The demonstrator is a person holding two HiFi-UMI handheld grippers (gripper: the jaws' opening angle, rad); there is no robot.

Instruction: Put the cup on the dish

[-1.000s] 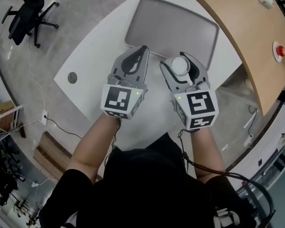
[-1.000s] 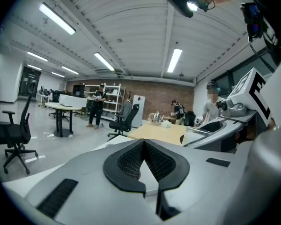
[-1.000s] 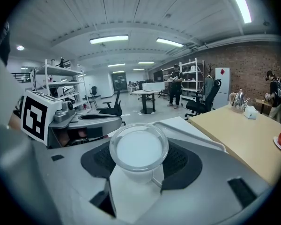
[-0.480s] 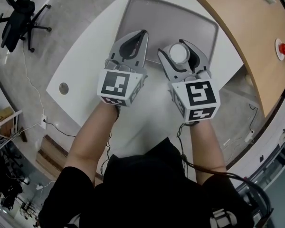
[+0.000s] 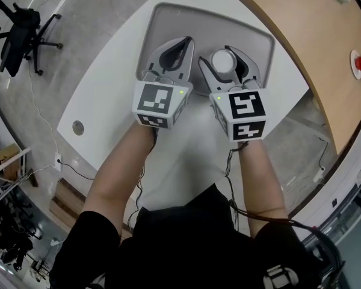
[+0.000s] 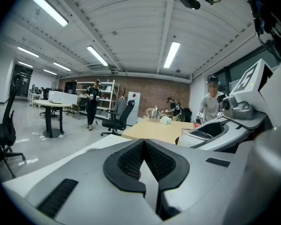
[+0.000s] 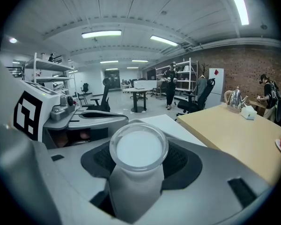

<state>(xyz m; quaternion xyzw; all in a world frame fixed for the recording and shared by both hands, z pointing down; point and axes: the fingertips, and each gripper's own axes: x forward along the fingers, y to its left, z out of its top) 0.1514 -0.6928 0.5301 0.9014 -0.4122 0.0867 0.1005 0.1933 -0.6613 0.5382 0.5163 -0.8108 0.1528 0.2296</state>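
Both grippers have advanced: the right gripper, its fingers clamped on the cup, now hangs over the dish (left gripper alongside, closed, empty). Lowering probably remains.

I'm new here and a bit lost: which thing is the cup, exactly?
Find the white table, then the grey tray at its far side. Over the tray's near edge, the right gripper clamps a small white round-rimmed cup; the left gripper beside it holds nothing.
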